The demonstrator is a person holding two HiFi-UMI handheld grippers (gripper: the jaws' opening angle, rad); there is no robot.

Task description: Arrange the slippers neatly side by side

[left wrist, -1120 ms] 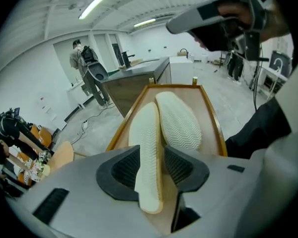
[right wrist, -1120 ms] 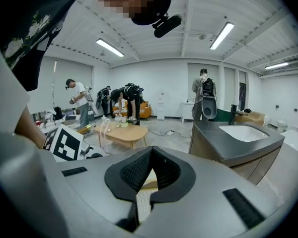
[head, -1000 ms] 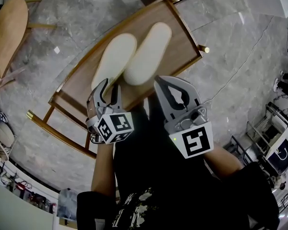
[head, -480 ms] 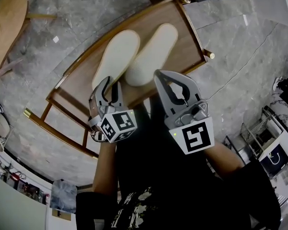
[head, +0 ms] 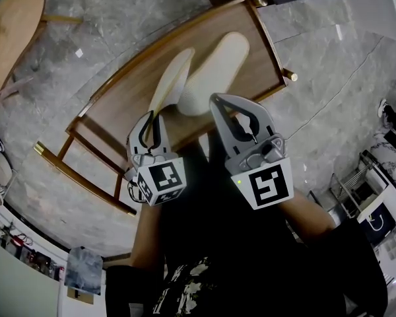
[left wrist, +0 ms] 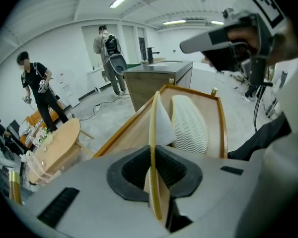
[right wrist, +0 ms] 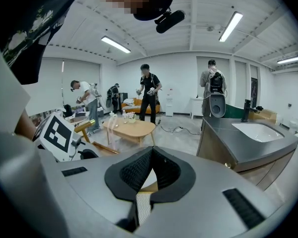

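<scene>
Quick count here: two cream foam slippers, the left slipper (head: 168,88) and the right slipper (head: 218,71), on one brown wooden surface (head: 119,107). Two grey plastic tongs, left tongs (head: 152,116) and right tongs (head: 218,103). One round pale wooden table (head: 10,25) too.

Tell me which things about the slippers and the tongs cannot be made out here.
1. Heel end of the left slipper: in the head view the left tongs, shut on it, cover it.
2. Whether the right tongs touch the right slipper: in the head view their own body hides the contact; the right gripper view shows only a strip of sole below the closed tips.
3. Near edge of the wooden table: head view, behind both tongs.
</scene>
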